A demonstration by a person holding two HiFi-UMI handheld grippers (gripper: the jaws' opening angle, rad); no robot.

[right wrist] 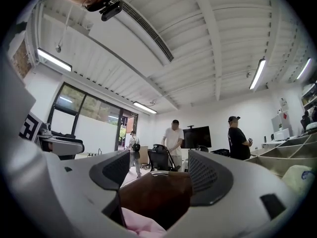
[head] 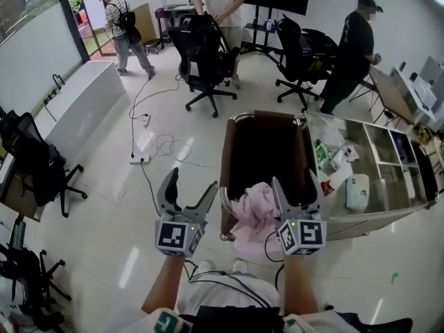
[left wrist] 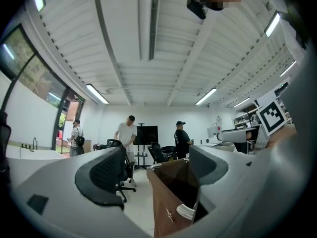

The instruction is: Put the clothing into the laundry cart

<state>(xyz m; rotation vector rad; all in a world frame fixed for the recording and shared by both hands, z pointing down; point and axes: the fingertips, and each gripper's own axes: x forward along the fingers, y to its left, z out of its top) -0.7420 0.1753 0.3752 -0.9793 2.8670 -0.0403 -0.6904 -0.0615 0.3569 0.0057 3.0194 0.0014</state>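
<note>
The brown laundry cart (head: 236, 134) stands just ahead of me, its inside dark. A pink garment (head: 253, 214) hangs over its near rim, partly inside. My right gripper (head: 295, 179) hovers over the cart's near right corner, just right of the garment. Its jaws stand apart, and between them the right gripper view shows the cart (right wrist: 158, 192), with the pink garment (right wrist: 141, 226) low by the left jaw and nothing pressed between the pads. My left gripper (head: 192, 179) is open and empty over the floor, left of the cart (left wrist: 171, 192).
A low metal shelf unit (head: 388, 186) holding bags and bottles lies against the cart's right side. Beyond the cart are black office chairs (head: 205, 57) and three people. A power strip with cables (head: 142, 155) lies on the floor to the left, near another chair (head: 41, 168).
</note>
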